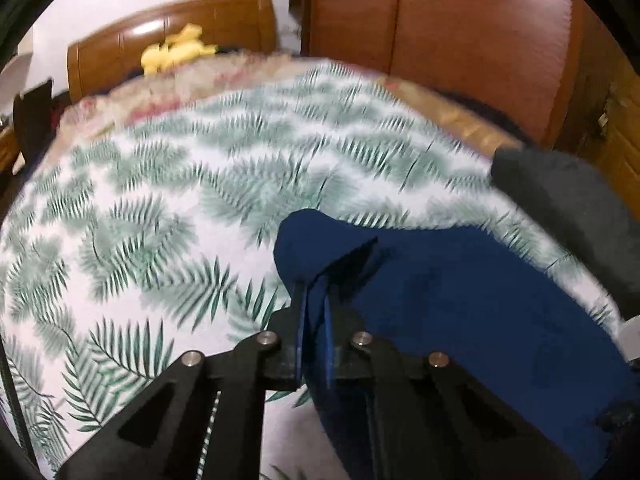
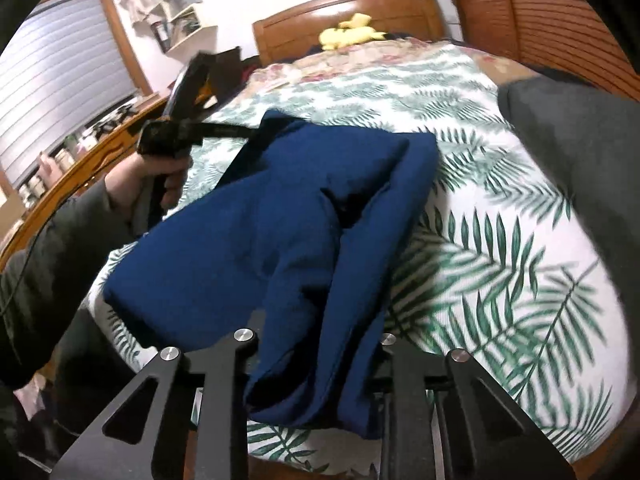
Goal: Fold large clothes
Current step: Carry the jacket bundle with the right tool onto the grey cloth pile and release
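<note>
Gripping a raised fold of the navy blue garment (image 1: 460, 288), left gripper (image 1: 314, 300) with jaws closed tight on the cloth, fabric pinched between the two narrow fingers and standing up in a small peak above them. Spreading from that pinch toward the right and lower right across the palm-leaf bedspread (image 1: 160, 220), with the rest of the blue cloth lying on the bed. Seen from the right wrist, same garment (image 2: 280, 220) bunched in thick folds in mid-frame, one long fold drooping down between the arms of the right gripper (image 2: 320, 360); fingertips buried under the cloth there, jaws partly closed around that fold, grip on it likely but pads hidden, so cannot tell for sure. Holding the far left corner of the garment lifted off the bedspread (image 2: 500, 260), left gripper (image 2: 240, 131) stretched out from a hand (image 2: 152, 184) in a dark sleeve (image 2: 60, 248). Lying beside the garment on the right side of the bed, a dark grey garment (image 2: 580, 152), also visible at the right edge of the left wrist view (image 1: 568, 208). Farther back, a floral cover (image 2: 360, 64), a yellow plush toy (image 2: 352, 32) against the wooden headboard (image 2: 304, 24), and a slatted wooden wardrobe (image 1: 460, 40) to the right. Much of both views softened by blur.
</note>
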A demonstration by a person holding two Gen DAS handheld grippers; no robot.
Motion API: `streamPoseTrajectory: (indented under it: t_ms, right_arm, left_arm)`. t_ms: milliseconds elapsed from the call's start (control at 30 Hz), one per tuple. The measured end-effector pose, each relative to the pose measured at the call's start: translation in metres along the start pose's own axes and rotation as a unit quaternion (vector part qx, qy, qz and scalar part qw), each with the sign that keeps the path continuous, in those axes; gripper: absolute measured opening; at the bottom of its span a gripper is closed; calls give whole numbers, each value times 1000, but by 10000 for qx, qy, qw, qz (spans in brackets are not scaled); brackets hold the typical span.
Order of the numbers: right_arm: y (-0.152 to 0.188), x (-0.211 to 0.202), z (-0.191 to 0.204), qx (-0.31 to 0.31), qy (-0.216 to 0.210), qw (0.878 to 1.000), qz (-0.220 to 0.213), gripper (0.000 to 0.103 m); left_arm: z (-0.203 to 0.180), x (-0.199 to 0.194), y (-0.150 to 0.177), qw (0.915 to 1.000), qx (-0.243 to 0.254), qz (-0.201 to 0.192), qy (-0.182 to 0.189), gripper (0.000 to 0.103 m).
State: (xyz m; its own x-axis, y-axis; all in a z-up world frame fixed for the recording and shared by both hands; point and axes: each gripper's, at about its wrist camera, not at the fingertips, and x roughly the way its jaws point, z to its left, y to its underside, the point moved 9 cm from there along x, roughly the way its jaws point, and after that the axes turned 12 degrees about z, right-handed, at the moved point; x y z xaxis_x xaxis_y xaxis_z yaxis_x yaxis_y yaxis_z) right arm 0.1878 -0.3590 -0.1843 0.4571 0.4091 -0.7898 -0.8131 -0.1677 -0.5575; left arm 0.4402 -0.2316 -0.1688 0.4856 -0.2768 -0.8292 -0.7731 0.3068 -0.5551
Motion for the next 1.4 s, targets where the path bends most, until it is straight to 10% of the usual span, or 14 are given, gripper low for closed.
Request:
streamPoseTrajectory:
  t_ms: [400, 767, 1000, 1167, 1400]
  right_arm:
    - [-50, -119, -61, -246, 765, 9918, -997, 20]
    - [-44, -253, -180, 200, 2211, 9648, -1409, 19]
    - [-14, -266, -249, 718, 3023, 9435, -1149, 20]
    - [10, -276, -292, 1431, 3159, 9310, -1143, 60]
    - [-5, -308, -270, 1108, 3401, 9185, -1685, 62]
  left_arm:
    - [-134, -100, -92, 9894, 742, -1252, -20, 2]
    - [-296, -80, -164, 9779, 1534, -1351, 428, 3]
    - [-340, -22, -146, 9801, 1828, -598, 494, 10]
    - [-334, -23, -125, 9812, 1771, -509, 577, 14]
    - [-316, -55, -90, 9790, 1752, -625, 841, 29]
